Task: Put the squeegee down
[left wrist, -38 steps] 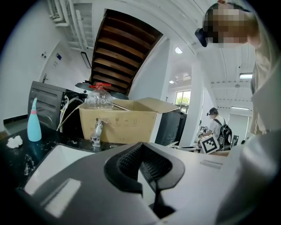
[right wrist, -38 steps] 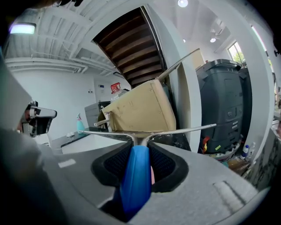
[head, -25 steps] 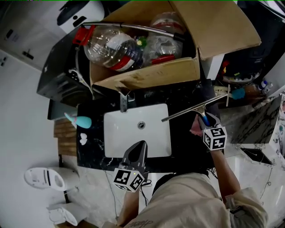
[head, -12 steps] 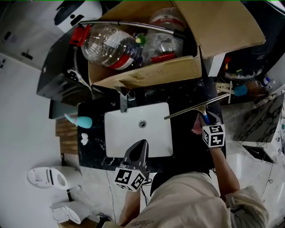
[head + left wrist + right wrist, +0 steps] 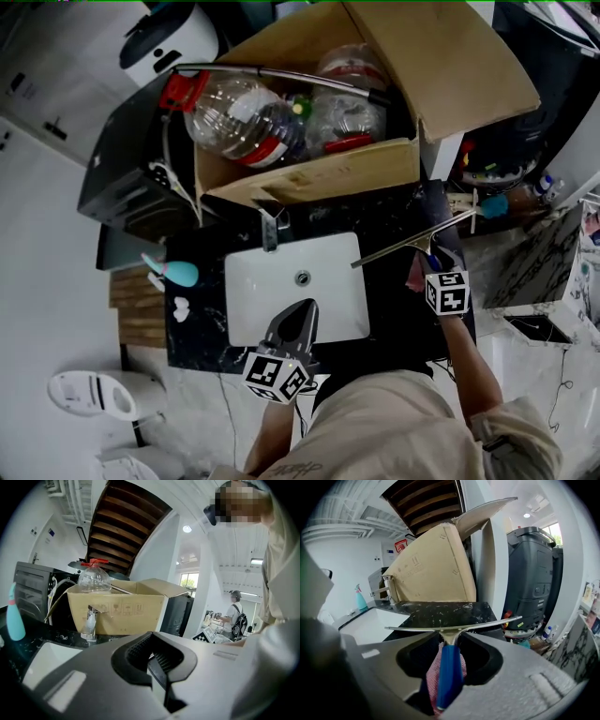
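The squeegee (image 5: 450,663) has a blue handle and a silvery blade; the cloth (image 5: 432,681) under it is pink-and-white checked. The sink (image 5: 253,292) is white, set in a black counter (image 5: 394,211) flecked with white. Behind the sink stands a plain brown cardboard box (image 5: 319,173); left of the sink, a teal bottle (image 5: 178,274)

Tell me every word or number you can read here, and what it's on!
No words or numbers can be read here.
Cardboard box: small printed handling pictures, no legible words.
Bottle label: too blurred to read.
Red wall sign: too small to read.
Marker cubes: black-and-white squares, not writing.
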Demonstrator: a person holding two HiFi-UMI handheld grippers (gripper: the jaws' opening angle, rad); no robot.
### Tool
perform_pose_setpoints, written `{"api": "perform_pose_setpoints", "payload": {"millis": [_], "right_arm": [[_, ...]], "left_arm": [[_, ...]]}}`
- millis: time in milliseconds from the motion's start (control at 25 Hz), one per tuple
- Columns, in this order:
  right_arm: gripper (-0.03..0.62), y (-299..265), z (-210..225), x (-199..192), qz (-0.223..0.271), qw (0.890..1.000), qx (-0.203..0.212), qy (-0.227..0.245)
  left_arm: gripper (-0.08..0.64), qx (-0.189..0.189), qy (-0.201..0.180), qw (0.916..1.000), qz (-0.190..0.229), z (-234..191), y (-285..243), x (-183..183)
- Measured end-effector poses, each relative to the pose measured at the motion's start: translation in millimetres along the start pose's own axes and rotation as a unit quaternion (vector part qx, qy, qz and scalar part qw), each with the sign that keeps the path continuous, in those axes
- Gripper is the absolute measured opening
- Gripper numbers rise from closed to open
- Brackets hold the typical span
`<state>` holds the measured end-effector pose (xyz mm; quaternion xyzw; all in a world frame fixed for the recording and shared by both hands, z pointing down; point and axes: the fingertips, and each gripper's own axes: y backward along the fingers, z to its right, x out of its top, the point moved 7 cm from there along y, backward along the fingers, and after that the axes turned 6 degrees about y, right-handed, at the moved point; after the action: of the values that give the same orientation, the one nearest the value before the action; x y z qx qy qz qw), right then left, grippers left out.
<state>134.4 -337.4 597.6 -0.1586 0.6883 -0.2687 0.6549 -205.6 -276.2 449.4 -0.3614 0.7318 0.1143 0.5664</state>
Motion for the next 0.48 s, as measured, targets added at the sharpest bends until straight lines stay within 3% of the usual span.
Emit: {"api": "perform_pose_setpoints", "payload": {"millis": [200, 480], "right_arm": [[0.152, 22.8, -6.6, 14.5, 0.028, 1.000, -0.014, -0.001], [0.152, 66.3, -19.8, 35.2, 0.069, 0.997, 0.020, -0.022]], "left_arm": [[0.017, -0.016, -0.005, 0.9998, 0.010, -7.9, 2.2, 8.3], [0.017, -0.041, -0.001, 0.9991, 0.011, -13.7, -2.0, 8.8]]}}
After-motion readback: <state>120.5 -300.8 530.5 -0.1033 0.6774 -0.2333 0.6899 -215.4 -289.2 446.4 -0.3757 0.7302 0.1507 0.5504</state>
